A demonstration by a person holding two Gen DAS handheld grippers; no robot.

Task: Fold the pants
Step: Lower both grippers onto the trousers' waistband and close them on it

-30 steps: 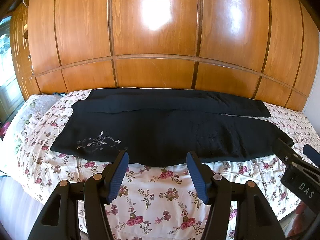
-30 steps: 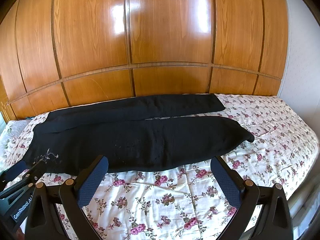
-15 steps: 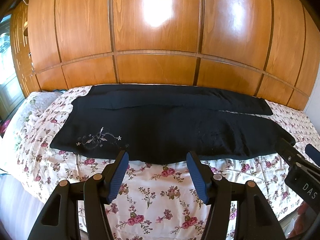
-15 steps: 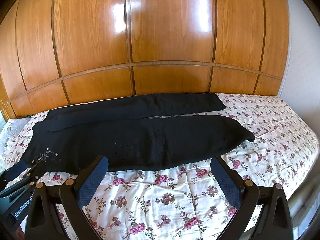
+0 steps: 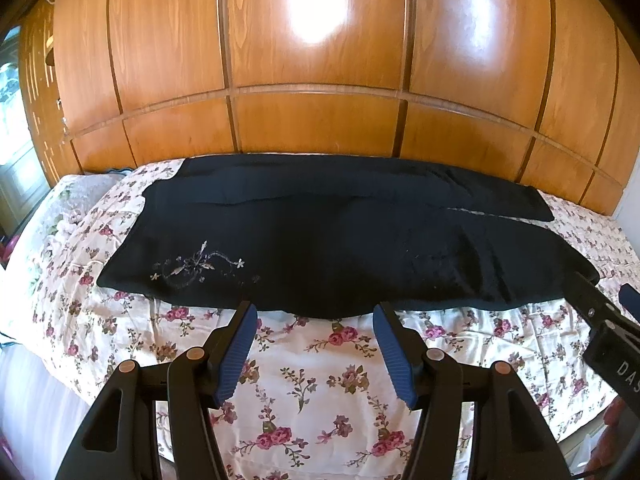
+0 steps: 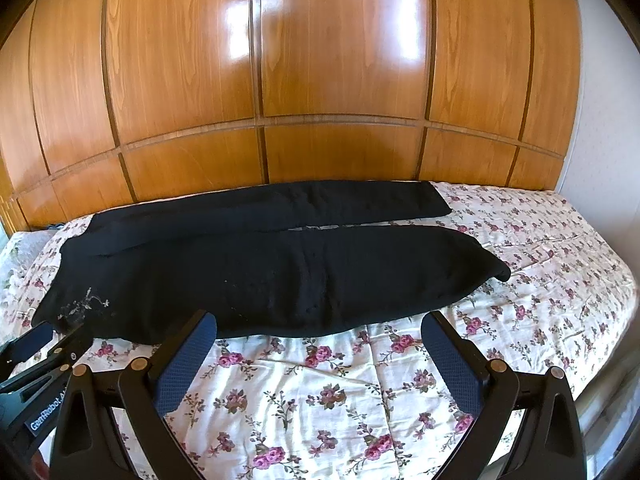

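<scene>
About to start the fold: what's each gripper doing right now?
Left gripper: open, empty, above the floral sheet near the black pants.
Right gripper: open wide, empty.

Right gripper [image 5: 616,344] reads "DAS"; left gripper [image 6: 44,376], "GenRobot".

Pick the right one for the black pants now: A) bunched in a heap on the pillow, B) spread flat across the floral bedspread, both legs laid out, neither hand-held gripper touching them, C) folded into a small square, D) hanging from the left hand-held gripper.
B: the pants lie flat on the floral bedspread with both legs extended, while the left hand-held gripper and right hand-held gripper are open and short of the fabric.
</scene>
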